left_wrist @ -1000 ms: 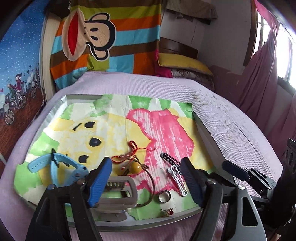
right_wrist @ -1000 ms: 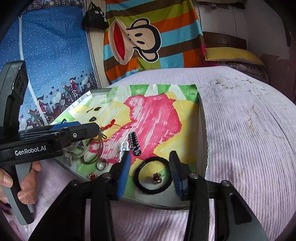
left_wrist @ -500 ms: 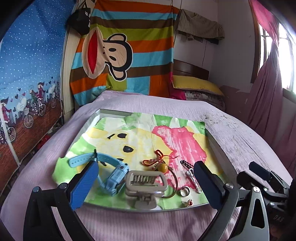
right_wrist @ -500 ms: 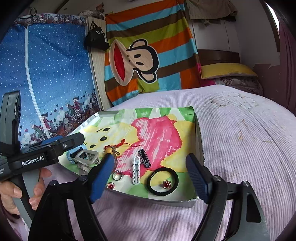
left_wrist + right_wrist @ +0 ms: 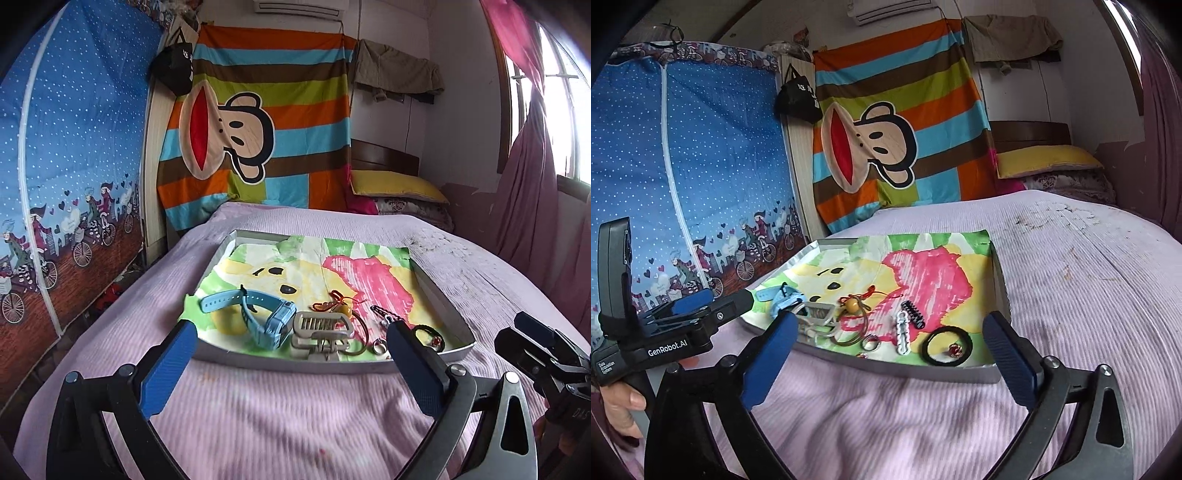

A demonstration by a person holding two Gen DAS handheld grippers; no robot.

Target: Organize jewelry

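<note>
Bright window daylight, fisheye-warped edges

Each gripper is black, with arched arms, round silver screws at the joints and textured blue pads (image 5: 166, 369) on its jaws. The left gripper (image 5: 687, 314) body reads "GenRobot.AI" in white; bare fingers (image 5: 626, 400) wrap its handle

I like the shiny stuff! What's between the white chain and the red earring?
Only the black hair tie's rim, circling the red earring beside the white chain, in the right wrist view.
</note>
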